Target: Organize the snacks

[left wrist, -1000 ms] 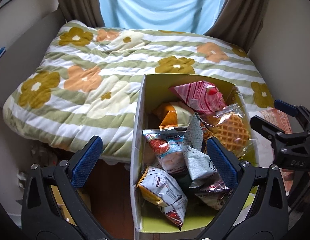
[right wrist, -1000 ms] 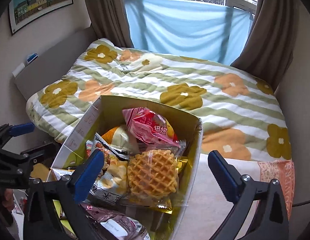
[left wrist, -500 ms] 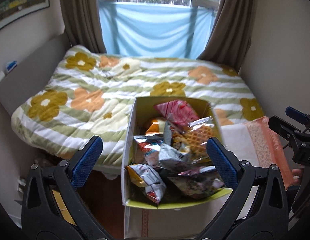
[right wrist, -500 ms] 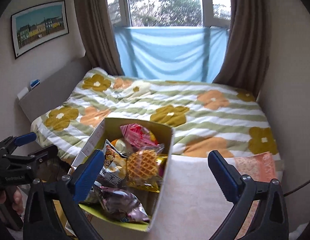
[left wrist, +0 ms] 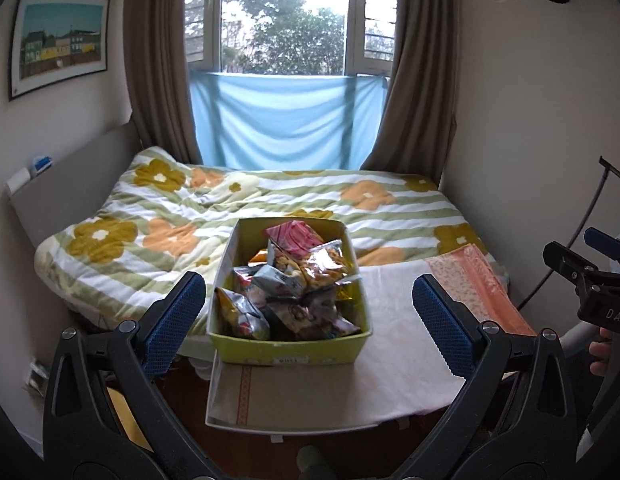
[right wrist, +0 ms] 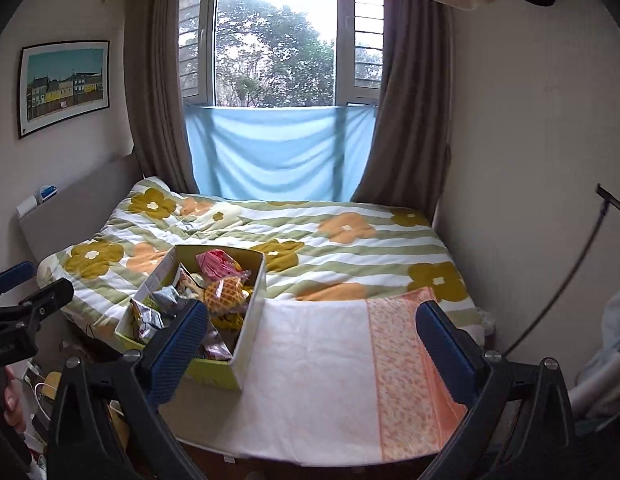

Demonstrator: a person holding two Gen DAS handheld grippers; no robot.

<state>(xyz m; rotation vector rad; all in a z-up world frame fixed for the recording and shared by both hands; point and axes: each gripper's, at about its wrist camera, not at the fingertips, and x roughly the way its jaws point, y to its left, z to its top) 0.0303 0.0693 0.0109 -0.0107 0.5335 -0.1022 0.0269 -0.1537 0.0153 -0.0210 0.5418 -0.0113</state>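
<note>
Yellow-green box (left wrist: pixel 288 350) sits at the foot of the bed (left wrist: pixel 270 204), on a white cloth (left wrist: pixel 394 344) w/ a peach patterned edge. It's heaped w/ snack packs (left wrist: pixel 294 292): a pink pack at the far end, a waffle pack (right wrist: pixel 224 294) near the middle, silver bags toward the near end. No loose packs seen on cloth or quilt, so gathering looks done or nearly so; can't tell if any are out of frame.

L gripper (left wrist: pixel 308 314) hangs back from the box, fingers wide apart, nothing between them. R gripper (right wrist: pixel 310 346) hangs above the cloth, to the right of the box, fingers also wide apart & empty. Neither touches the box.

My read: snacks are boxed, but piled loosely, not in rows. What's left, if anything, is tidying the heap or moving the box.
</note>
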